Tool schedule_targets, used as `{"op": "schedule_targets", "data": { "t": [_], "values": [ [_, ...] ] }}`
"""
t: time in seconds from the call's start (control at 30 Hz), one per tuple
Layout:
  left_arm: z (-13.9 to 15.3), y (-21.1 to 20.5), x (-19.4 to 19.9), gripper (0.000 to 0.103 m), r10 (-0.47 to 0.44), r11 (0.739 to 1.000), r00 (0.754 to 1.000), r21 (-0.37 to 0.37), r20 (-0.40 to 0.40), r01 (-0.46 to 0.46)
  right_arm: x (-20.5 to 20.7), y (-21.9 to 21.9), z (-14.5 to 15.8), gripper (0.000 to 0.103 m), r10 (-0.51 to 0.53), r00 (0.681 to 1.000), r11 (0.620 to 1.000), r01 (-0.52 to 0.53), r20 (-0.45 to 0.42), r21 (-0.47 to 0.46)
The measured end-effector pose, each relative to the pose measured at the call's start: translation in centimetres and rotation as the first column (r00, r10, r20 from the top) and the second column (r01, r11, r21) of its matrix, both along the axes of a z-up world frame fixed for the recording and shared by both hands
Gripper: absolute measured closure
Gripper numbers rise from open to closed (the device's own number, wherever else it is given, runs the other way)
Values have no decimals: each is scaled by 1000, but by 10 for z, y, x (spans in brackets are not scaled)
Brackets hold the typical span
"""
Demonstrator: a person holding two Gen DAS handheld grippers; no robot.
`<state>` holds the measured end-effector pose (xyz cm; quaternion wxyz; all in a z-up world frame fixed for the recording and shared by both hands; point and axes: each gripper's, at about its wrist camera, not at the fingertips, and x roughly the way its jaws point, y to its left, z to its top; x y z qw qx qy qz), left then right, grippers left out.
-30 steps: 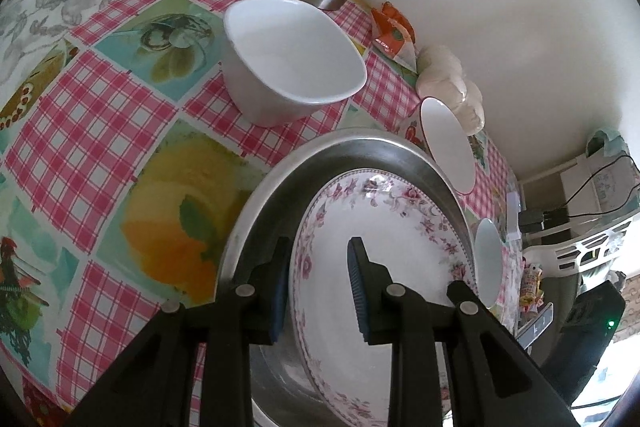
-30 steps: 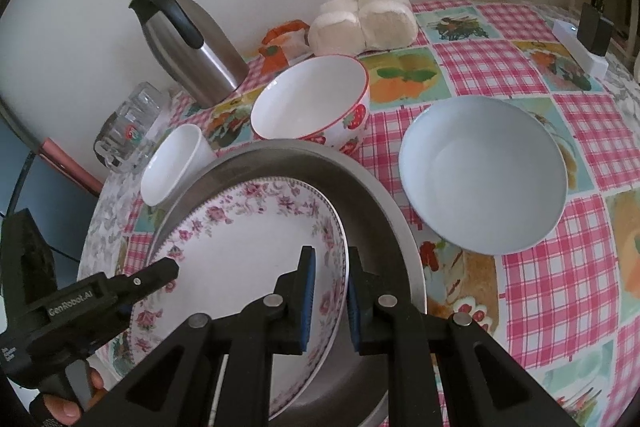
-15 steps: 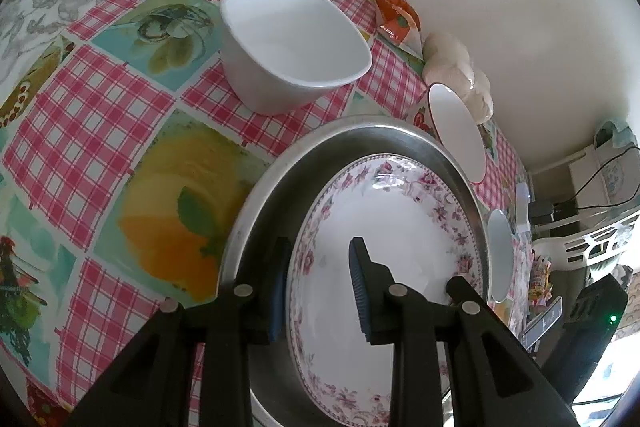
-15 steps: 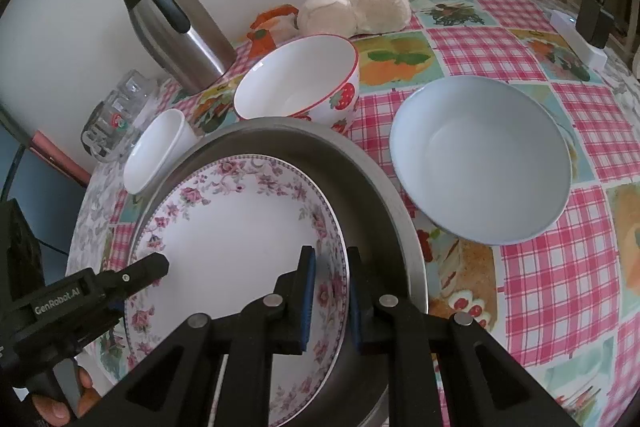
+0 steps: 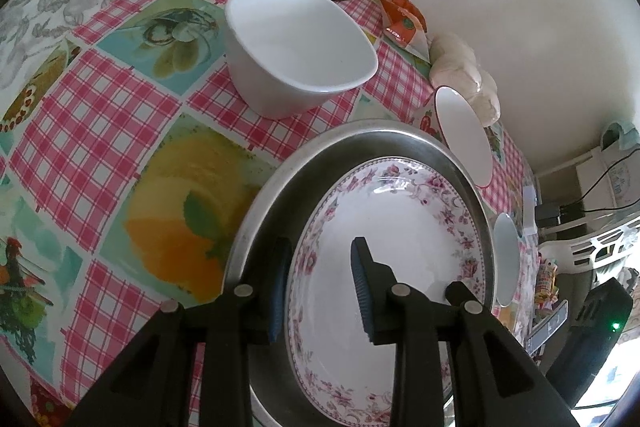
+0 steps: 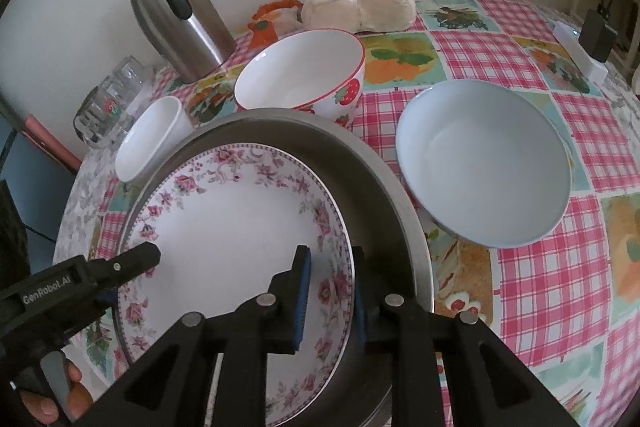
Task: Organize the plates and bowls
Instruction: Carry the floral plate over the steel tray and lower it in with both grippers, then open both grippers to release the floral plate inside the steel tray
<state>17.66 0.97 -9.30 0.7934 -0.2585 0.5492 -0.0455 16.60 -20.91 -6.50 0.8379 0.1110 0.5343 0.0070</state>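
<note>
Plate [image 6: 224, 227] in steel pan [image 6: 384, 179], bowls [image 6: 484, 163] & flask [image 6: 176, 23] nearby.

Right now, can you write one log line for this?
floral plate: in metal pan | right tool: opening, plate rim between | left tool: open, straddling rim

Floral plate [image 6: 224, 227] lying inside steel pan [image 6: 372, 163]. Strawberry bowl [image 6: 300, 75] sitting upright behind pan; blue bowl [image 6: 484, 163] sitting right of pan; white bowl [image 6: 152, 139] sitting left of it.

Left gripper [image 5: 320, 287] astride floral plate [image 5: 400, 267] rim, seemingly
</note>
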Motion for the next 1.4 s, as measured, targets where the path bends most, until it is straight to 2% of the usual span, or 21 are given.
{"op": "schedule_targets", "data": {
  "t": [0.23, 0.53, 0.73, 0.87, 1.03, 1.1, 1.17, 1.27, 1.3, 1.37, 1.4],
  "values": [
    [1, 3, -1, 72, 10, 1000, 1000, 15, -2, -10, 0, 6, -1, 77, 28, 1000, 999, -28, -5, -25],
    [1, -5, 0, 71, -16, 997, 1000, 74, -19, 18, 3, 8, -1, 76, 27, 999, 997, -29, -23, -69],
    [10, -8, 1, 62, -19, 996, 1000, 86, 8, 18, 3, 6, 3, 75, 21, 1000, 997, -22, -17, -76],
    [20, -11, 2, 55, -22, 991, 999, 130, 36, 17, 2, 9, 9, 75, 23, 1000, 994, -24, -6, -109],
    [37, -16, 0, 49, -37, 982, 994, 189, 98, 17, 1, 13, 29, 75, 33, 998, 991, -26, 52, -133],
    [44, -19, -1, 41, -48, 975, 992, 223, 119, 20, 0, 17, 36, 69, 40, 996, 989, -28, 78, -148],
    [47, -20, -3, 38, -56, 967, 989, 253, 136, 20, -2, 18, 41, 35, 38, 994, 987, -21, 105, -159],
    [47, -20, -2, 35, -57, 965, 988, 263, 140, 19, -2, 20, 43, 34, 48, 992, 985, -28, 115, -169],
    [46, -19, -2, 27, -55, 964, 989, 267, 140, 15, -2, 19, 42, 34, 45, 993, 986, -25, 113, -167],
    [45, -17, -2, 18, -47, 959, 988, 284, 146, 4, -2, 18, 40, 27, 36, 993, 987, -19, 108, -157],
    [46, -17, -3, 17, -44, 957, 988, 290, 151, -2, -2, 16, 39, 25, 28, 994, 988, -11, 105, -155]
  ]
}}
